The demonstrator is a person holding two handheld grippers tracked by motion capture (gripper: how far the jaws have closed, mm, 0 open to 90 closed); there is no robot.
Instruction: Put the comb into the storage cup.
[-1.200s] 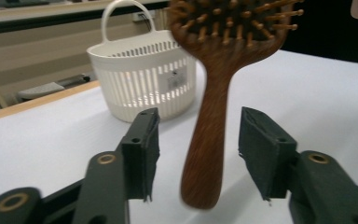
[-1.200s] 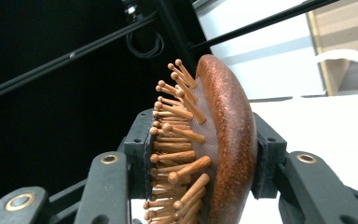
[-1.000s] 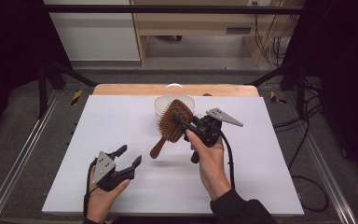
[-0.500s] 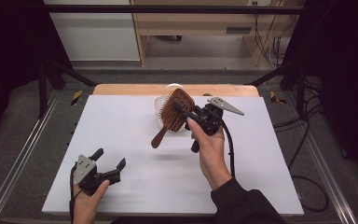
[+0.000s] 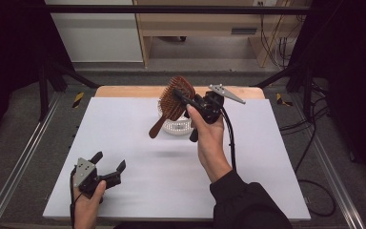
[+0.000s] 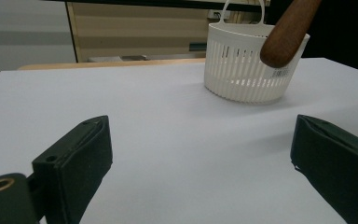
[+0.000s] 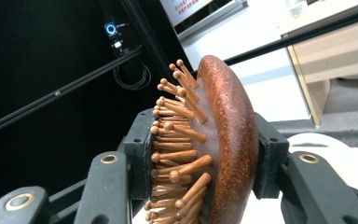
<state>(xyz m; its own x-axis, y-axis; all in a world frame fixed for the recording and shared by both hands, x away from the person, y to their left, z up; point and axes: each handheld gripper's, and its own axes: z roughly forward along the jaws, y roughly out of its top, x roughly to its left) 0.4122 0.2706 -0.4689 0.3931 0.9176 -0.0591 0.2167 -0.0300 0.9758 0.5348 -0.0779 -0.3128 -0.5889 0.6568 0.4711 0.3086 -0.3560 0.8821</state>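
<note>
The basket (image 5: pixel 177 125) stands on the worktop (image 5: pixel 267 157) toward its far edge, near the middle. The brush (image 5: pixel 174 102) hangs above the basket, clamped between the right tongs (image 5: pixel 183 99), its handle slanting down past the basket's left side. The left tongs (image 5: pixel 108 166) sit low over the worktop's near left corner, well apart from the basket, with nothing between them.

The right gripper (image 5: pixel 183 98) lifts the wooden hairbrush (image 5: pixel 171 102) higher above the white basket (image 5: pixel 177 126), while the left gripper (image 5: pixel 108 164), jaws just opened wide with nothing between them, draws toward the table's near left corner.
</note>
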